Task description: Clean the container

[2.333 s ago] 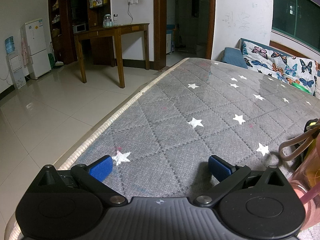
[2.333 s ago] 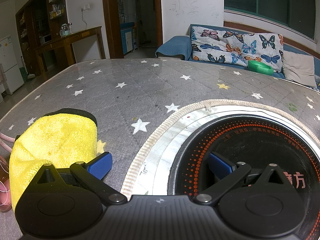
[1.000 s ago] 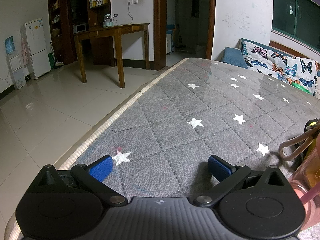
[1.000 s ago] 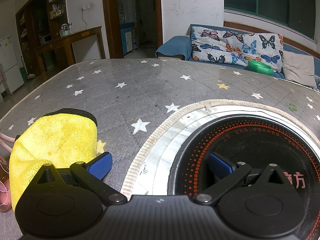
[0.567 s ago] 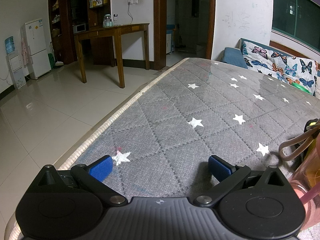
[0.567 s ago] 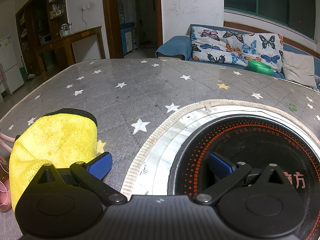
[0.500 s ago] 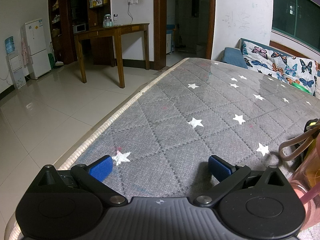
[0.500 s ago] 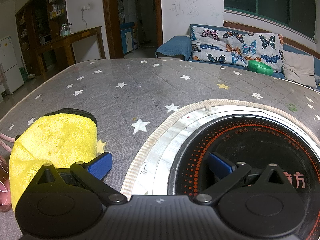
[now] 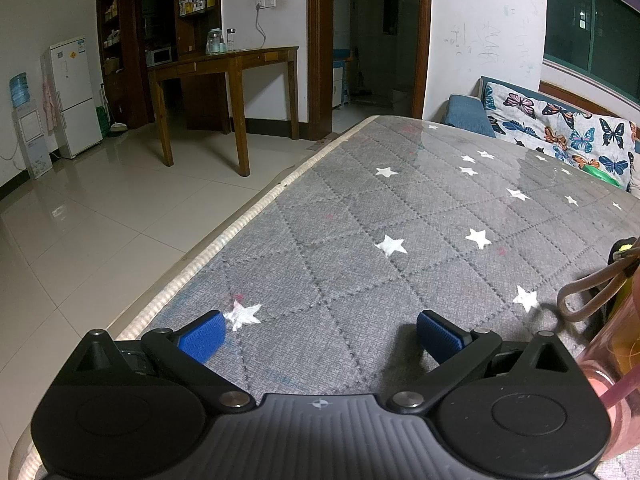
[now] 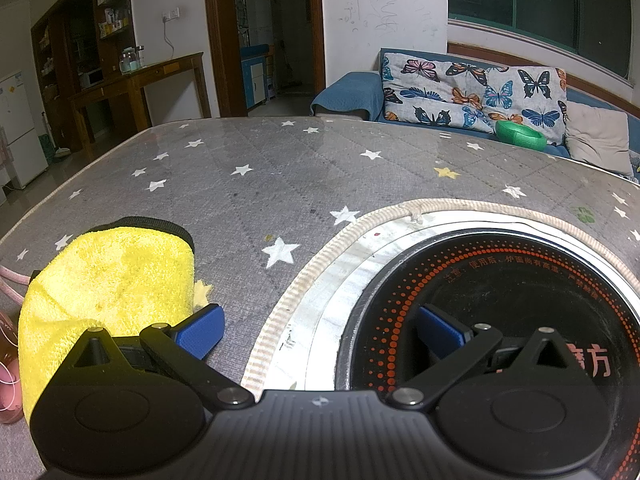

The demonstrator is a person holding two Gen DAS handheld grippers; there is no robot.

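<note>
**Both claws idle, bottle and cloth waiting between them**

Furthest left, the left claw (image 9: pixel 320 334) sits low over the grey star-printed worktop (image 9: pixel 360 216) near its piped edge, its blue pads spread wide with nothing between them. Just to its right, at the frame's edge, stands the pink translucent container (image 9: pixel 612 352), seemingly a drinking bottle with a looped cord strap (image 9: pixel 584 292) trailing from it; only a sliver of its wall shows, so its lid and contents cannot be made out.

In the right wrist view the same container (image 10: pixel 8 376) peeks in at the far left, and a yellow microfibre cloth (image 10: pixel 108 280) lies just beside it, bunched over something dark-rimmed. The right claw (image 10: pixel 320 334) is likewise fully parted and empty: its left pad is at the cloth's near corner, its right pad over the black induction hob (image 10: pixel 500 280) set into the worktop.

Judging by its look, the container is thin, light plastic: stiff enough to clamp, but smooth and rounded, so it could slip or tip under a sideways push. A hold across the middle of the body, square to its axis, seems safest for the left claw; the strap is too floppy to steady it. The cloth is soft and will fold under the pads, so pinching a thick bunched part should give the right claw the firmest wiping grip.
</note>
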